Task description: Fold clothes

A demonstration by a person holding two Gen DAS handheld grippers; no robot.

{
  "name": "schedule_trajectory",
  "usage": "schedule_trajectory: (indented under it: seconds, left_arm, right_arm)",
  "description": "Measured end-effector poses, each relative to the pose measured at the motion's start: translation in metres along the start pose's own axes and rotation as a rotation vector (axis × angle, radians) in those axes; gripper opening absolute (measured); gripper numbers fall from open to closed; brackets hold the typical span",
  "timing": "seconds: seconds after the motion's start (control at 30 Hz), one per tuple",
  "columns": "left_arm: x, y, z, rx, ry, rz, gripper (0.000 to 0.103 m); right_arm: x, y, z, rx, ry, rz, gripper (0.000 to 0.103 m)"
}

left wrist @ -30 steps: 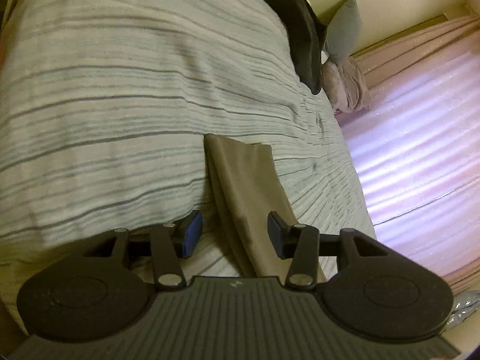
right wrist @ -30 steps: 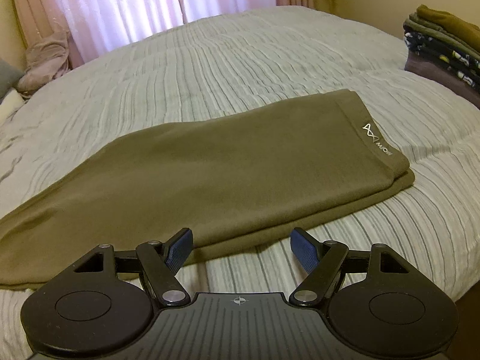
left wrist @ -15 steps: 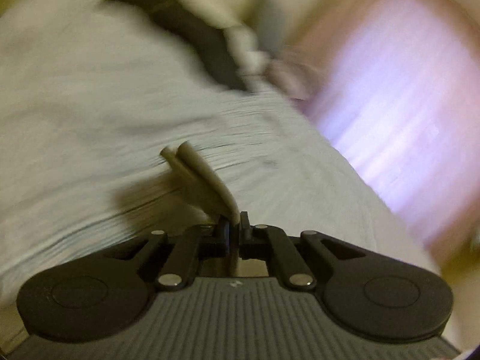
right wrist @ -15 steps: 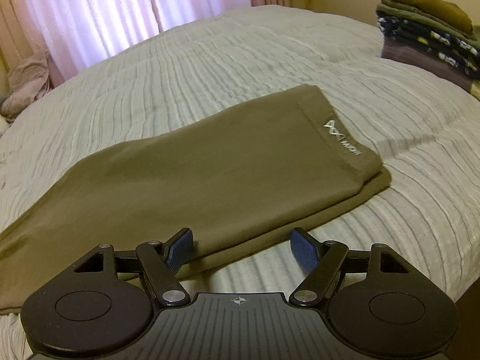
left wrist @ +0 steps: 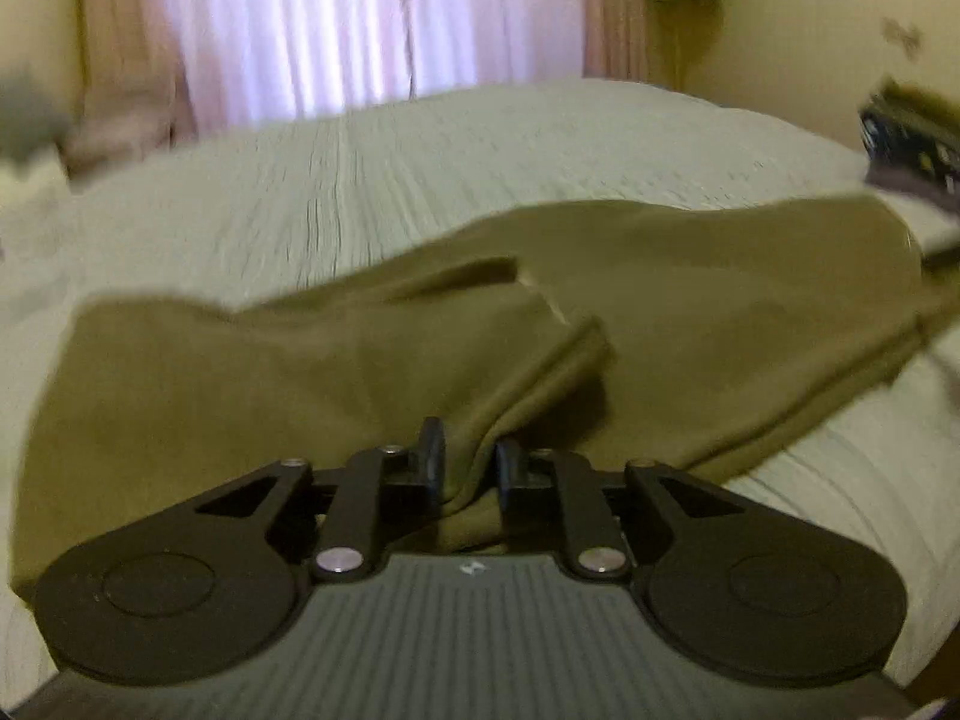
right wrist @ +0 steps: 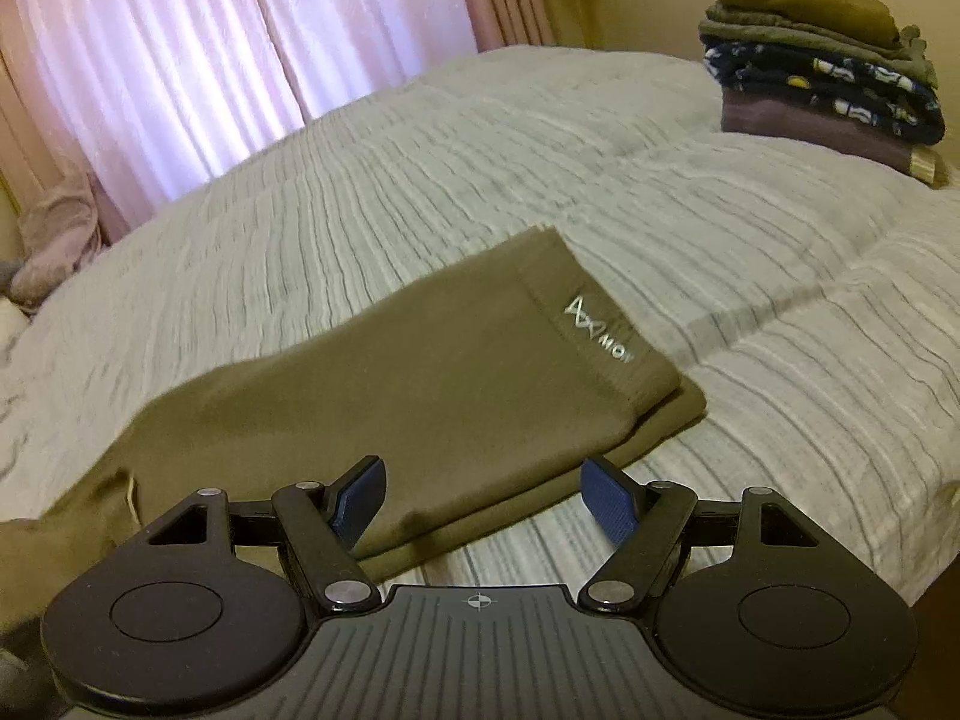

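Olive trousers (right wrist: 432,372) lie across the striped bedspread (right wrist: 540,168), with the logo waistband (right wrist: 600,330) at the right. In the left wrist view the leg end (left wrist: 300,372) lies doubled over the rest of the trousers (left wrist: 690,312). A loose fold of that cloth runs between the fingers of my left gripper (left wrist: 471,465), whose jaws are opening and no longer pinch it. My right gripper (right wrist: 483,468) stands open just above the near edge of the trousers, nothing between its pads.
A stack of folded clothes (right wrist: 822,72) sits at the bed's far right corner and shows blurred as the stack (left wrist: 906,138) in the left wrist view. Pink curtains (right wrist: 180,60) hang behind the bed. A pink cloth bundle (right wrist: 54,240) lies at the far left.
My left gripper shut on the trouser leg end, swung it across over the rest of the garment while rolling, and its jaws have parted again. The right gripper drifted slightly, still open.
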State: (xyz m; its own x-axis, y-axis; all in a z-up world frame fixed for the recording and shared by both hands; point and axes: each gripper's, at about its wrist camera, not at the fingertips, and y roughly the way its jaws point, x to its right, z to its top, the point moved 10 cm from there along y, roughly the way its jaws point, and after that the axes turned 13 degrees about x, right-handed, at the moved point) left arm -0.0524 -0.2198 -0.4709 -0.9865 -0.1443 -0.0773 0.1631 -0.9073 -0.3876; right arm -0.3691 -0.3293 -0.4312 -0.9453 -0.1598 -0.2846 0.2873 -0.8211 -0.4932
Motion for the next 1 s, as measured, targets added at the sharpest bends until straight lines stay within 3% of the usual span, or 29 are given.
schedule_trajectory:
  seconds: [0.07, 0.13, 0.2, 0.3, 0.4, 0.57, 0.8, 0.87, 0.9, 0.97, 1.0]
  left_arm:
    - [-0.004, -0.008, 0.008, -0.017, -0.067, -0.057, 0.04]
    - [-0.016, -0.022, 0.017, -0.01, -0.158, -0.117, 0.039]
    - [-0.029, -0.038, 0.024, 0.003, -0.219, -0.137, 0.035]
    - [-0.055, -0.062, 0.027, 0.007, -0.31, -0.121, 0.03]
    - [-0.09, -0.079, 0.026, 0.012, -0.401, -0.087, 0.03]
    - [-0.141, -0.083, 0.019, 0.026, -0.451, -0.01, 0.03]
    - [-0.186, -0.092, 0.006, 0.012, -0.532, 0.05, 0.03]
    - [-0.195, -0.093, 0.005, 0.011, -0.549, 0.066, 0.03]
    - [-0.2, -0.093, 0.005, 0.01, -0.56, 0.073, 0.03]
    - [-0.203, -0.093, 0.009, 0.013, -0.577, 0.073, 0.029]
    - [-0.204, -0.093, 0.014, 0.023, -0.576, 0.069, 0.029]
  right_arm:
    - [-0.002, -0.005, 0.005, 0.025, 0.02, 0.027, 0.075]
    - [-0.011, -0.007, 0.008, 0.042, 0.064, 0.078, 0.075]
    - [-0.029, -0.009, 0.006, 0.034, 0.156, 0.187, 0.075]
    - [-0.074, -0.009, -0.009, -0.086, 0.431, 0.457, 0.075]
    - [-0.113, -0.002, -0.031, -0.219, 0.597, 0.58, 0.075]
    - [-0.155, 0.018, -0.054, -0.315, 0.534, 0.544, 0.058]
    - [-0.184, 0.039, -0.074, -0.375, 0.46, 0.458, 0.055]
    - [-0.188, 0.047, -0.082, -0.377, 0.456, 0.445, 0.027]
    - [-0.189, 0.051, -0.087, -0.371, 0.446, 0.436, 0.024]
    - [-0.19, 0.057, -0.091, -0.346, 0.417, 0.43, 0.005]
    - [-0.192, 0.055, -0.086, -0.302, 0.393, 0.453, 0.005]
